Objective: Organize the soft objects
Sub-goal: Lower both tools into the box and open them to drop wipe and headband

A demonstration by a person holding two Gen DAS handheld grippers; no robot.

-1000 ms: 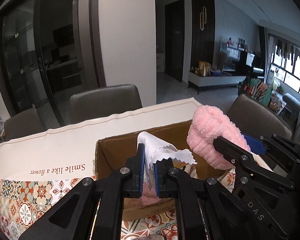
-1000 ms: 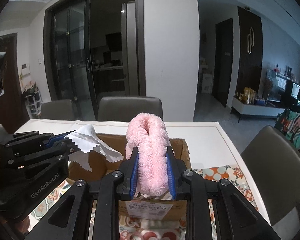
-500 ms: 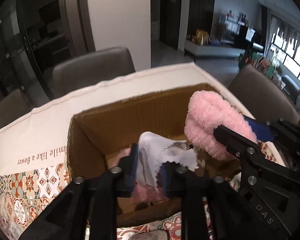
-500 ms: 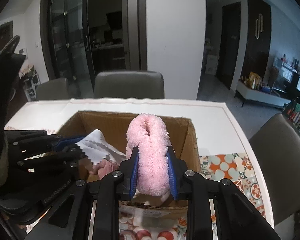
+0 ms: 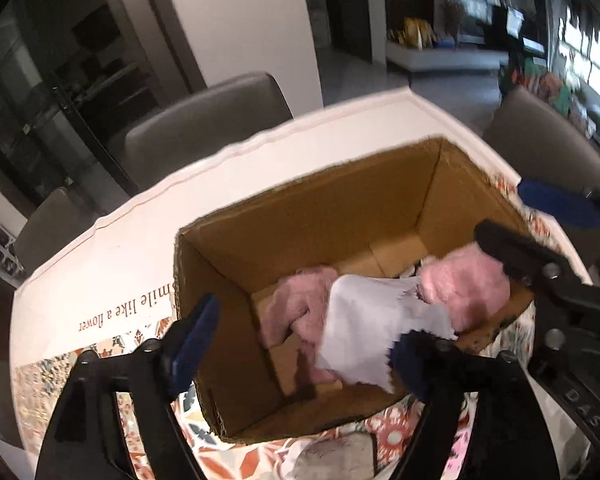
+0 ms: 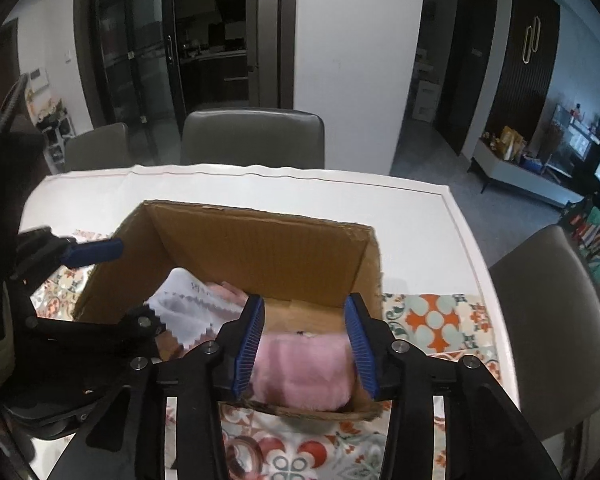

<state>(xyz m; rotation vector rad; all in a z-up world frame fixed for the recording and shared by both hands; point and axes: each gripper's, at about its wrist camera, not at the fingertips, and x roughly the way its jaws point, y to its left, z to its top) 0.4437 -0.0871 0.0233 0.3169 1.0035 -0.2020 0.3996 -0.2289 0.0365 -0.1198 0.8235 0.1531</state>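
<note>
A white cloth with zigzag edges (image 5: 364, 332) lies inside an open cardboard box (image 5: 332, 216), draped over a pink plush piece (image 5: 296, 312). The left tool (image 5: 304, 344) hovers over the box's near left part, its jaws just spread wide and released, the cloth loose between them. A second fluffy pink item (image 6: 304, 368) sits at the box's near right corner. The right tool (image 6: 306, 344) straddles it, its jaws just widened; whether the blue pads (image 6: 252, 340) still press the fluff cannot be told.

The box stands on a counter (image 6: 416, 216) covered by a white cloth with patterned tile print (image 6: 432, 320) near the viewer and the words "Smile like a flower" at left. Grey padded chairs (image 6: 252, 136) line the far and right sides. Beyond stand a white pillar (image 6: 352, 52), dark glass sliding doors (image 6: 140, 60) on the left, and a dim living area with a low cabinet (image 6: 516, 172) at far right.
</note>
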